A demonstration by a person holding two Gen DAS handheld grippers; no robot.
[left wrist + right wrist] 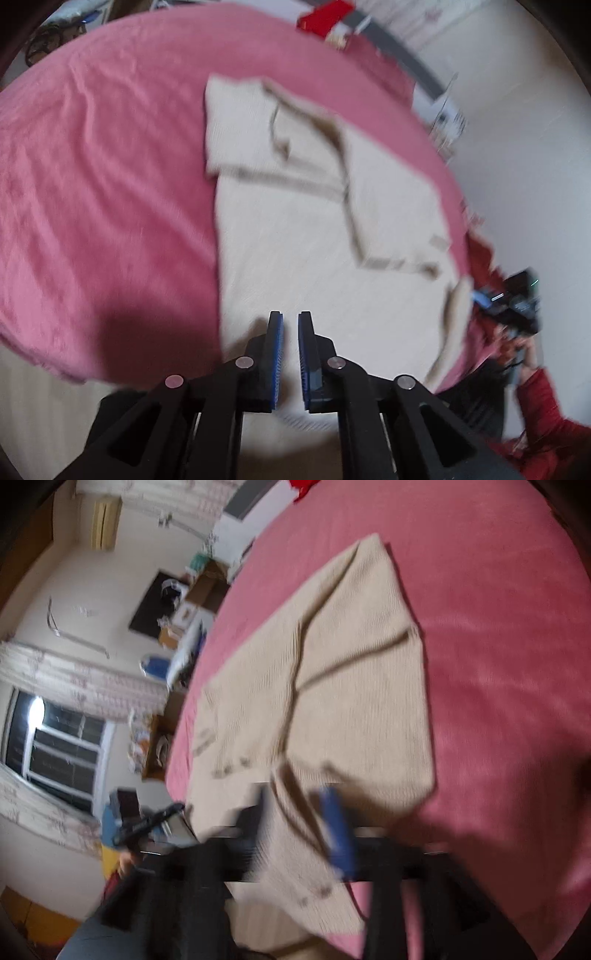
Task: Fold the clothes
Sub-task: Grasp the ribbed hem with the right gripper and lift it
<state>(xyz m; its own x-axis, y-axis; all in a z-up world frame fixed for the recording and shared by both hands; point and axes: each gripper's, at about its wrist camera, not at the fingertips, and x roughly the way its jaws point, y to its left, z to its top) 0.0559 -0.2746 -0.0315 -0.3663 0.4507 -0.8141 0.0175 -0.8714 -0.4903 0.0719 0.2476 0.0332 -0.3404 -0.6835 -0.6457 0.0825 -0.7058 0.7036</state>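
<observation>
Nearest us, our right gripper (299,830) has its fingers pinched on a flap of the cream cardigan (332,686), cloth running between them at the garment's near edge. Our left gripper (290,325) hovers over the near hem with its fingers almost together and nothing between them. Beyond, the cardigan (295,229) lies spread on the pink bed (103,177), its long axis running away from us, one sleeve folded across the far end. The right hand alone holds cloth.
</observation>
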